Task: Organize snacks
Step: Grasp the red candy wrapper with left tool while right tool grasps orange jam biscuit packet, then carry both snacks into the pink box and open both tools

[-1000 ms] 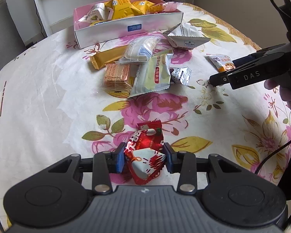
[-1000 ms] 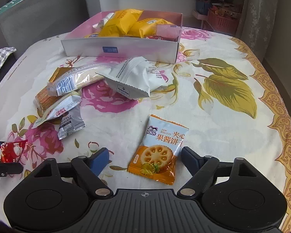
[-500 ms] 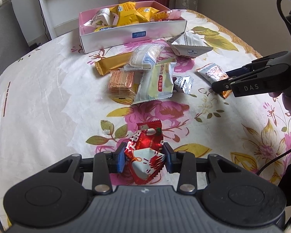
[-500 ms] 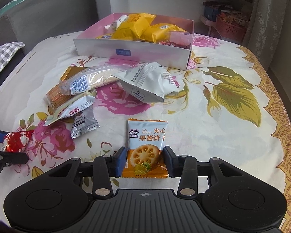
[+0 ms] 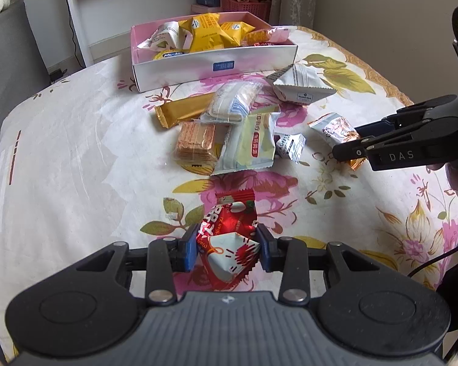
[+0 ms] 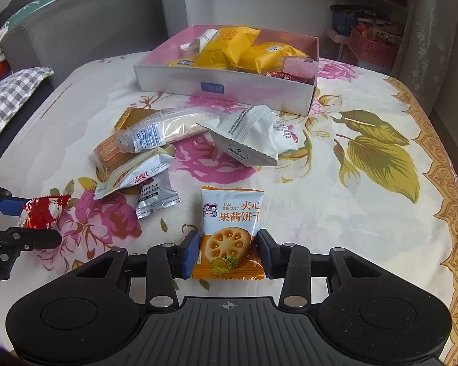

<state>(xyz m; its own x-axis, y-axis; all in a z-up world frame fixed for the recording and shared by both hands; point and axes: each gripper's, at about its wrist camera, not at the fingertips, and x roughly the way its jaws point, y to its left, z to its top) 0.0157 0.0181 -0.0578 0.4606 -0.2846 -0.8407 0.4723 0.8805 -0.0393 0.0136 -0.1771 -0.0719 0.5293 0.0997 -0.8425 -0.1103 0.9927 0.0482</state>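
Left gripper (image 5: 226, 250) pinched red-and-white candy packet (image 5: 229, 241), lower end hidden behind gripper body. Right gripper (image 6: 227, 254) pinched jam biscuit packet (image 6: 229, 231) near table's front edge; a second earlier its jaws stood spread around packet, since clamped. Box (image 6: 229, 87) at far edge, contents partly hidden by wall. Loose pile mid-table overlapped, labels hard to read.
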